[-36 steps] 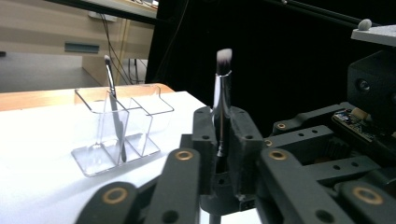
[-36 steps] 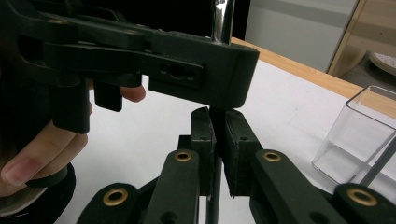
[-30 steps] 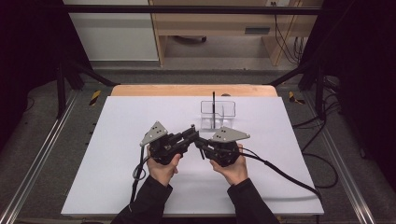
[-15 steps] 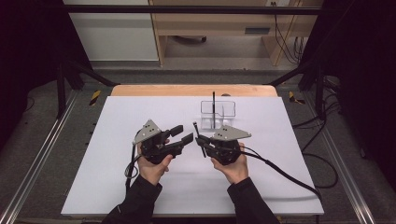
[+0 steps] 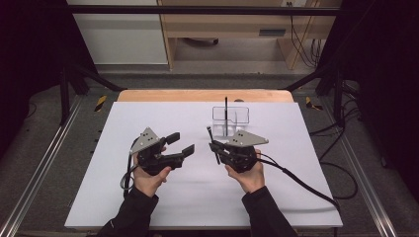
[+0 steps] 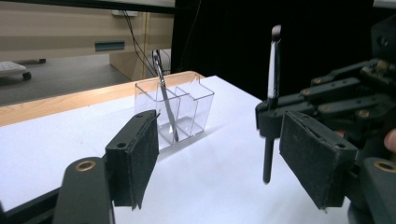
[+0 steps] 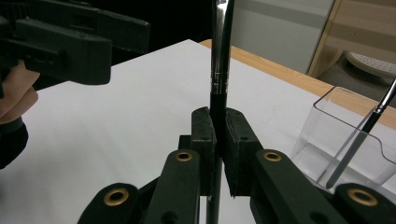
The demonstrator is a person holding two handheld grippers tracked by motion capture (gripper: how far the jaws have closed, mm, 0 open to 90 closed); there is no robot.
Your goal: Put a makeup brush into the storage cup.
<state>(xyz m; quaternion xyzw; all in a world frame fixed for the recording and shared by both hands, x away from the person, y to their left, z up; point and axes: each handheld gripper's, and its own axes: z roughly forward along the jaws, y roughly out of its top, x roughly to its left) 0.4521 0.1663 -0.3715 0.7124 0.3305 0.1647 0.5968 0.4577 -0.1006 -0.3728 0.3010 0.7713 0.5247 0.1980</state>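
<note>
Organizer [image 5: 231,120], a clear plastic box with several compartments, is standing near the far edge of the white table [image 5: 148,207], and one dark brush [image 5: 226,109] is leaning in a compartment on its left side, handle up. A second makeup brush [image 5: 213,144] is being held by the right gripper [image 5: 215,147], its long axis running close to upright above the table; in the left gripper view its bristle tip is pointing up and its dark handle end down. The right jaws are clamping the handle just below the silver ferrule, pads pressing it from both sides. The left gripper [image 5: 182,144] is hanging well apart to the left, its jaws having just been opening, wide, with nothing between them.
</note>
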